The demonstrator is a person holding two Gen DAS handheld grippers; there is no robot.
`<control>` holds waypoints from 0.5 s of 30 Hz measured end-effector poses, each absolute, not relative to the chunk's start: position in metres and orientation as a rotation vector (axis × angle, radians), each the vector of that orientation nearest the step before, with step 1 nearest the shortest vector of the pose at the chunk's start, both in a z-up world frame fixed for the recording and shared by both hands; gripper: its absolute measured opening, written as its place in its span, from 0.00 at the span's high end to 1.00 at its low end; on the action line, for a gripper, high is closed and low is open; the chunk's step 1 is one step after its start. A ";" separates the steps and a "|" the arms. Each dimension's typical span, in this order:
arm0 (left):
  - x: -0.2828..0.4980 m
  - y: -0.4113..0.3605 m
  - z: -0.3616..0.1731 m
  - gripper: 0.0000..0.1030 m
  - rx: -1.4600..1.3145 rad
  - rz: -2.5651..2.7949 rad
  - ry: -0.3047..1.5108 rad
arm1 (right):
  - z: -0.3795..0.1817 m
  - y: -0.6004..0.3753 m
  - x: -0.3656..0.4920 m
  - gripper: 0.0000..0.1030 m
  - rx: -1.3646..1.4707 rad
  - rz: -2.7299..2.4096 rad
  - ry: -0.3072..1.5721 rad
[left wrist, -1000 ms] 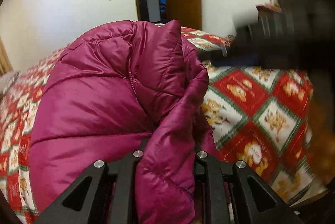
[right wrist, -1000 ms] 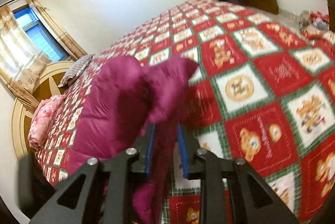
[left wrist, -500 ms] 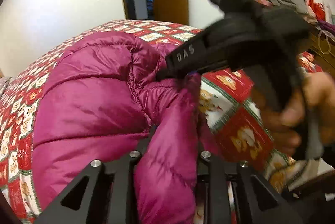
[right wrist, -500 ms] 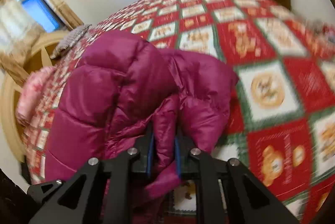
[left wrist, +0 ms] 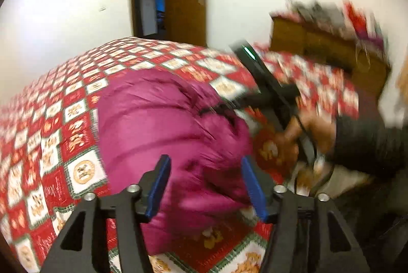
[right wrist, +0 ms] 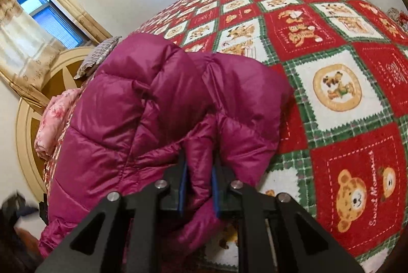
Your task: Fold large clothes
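Released since the frame before — left gripper point(left wrist: 204, 183) now wide open, blue pads point(left wrist: 158, 186) well apart, nothing between them, where a second ago was clamped a thick roll of the magenta puffer jacket point(left wrist: 163, 125). Right gripper point(right wrist: 197, 186) not changed in its hold: nearly closed, pinching a ridge of the same jacket point(right wrist: 142, 104) between both pads. Jacket itself lying bunched on the red-and-green bear quilt point(right wrist: 357, 120), doubled over itself, one rounded edge toward the foot of the bed, pink cloth point(right wrist: 51, 120) and a wooden headboard point(right wrist: 30, 99) beyond it. Seen from the left wrist, much blurred from motion, the other hand point(left wrist: 301, 135) with its tool low over the jacket's right side. Step in hand, as judged: a fold just laid down, the left side let go first. Next probably needed — opening of the right claw without dragging the slippery padding, then pressing flat, because puffy fabric likes to spring back.
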State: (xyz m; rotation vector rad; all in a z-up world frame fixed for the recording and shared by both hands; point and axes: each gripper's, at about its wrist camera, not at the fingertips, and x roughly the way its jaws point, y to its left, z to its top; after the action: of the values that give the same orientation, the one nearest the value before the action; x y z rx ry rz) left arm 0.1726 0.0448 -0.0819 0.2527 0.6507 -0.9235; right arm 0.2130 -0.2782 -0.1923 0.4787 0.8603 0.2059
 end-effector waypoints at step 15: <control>0.334 -0.009 -0.124 0.29 0.093 -0.546 0.855 | -0.159 -0.285 0.186 0.77 0.442 0.125 0.840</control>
State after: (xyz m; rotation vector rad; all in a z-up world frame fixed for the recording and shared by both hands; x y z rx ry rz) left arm 0.3339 -0.0088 -0.1241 0.0927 0.8545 -0.5456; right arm 0.1863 -0.2846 -0.1591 0.4423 0.8396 0.1250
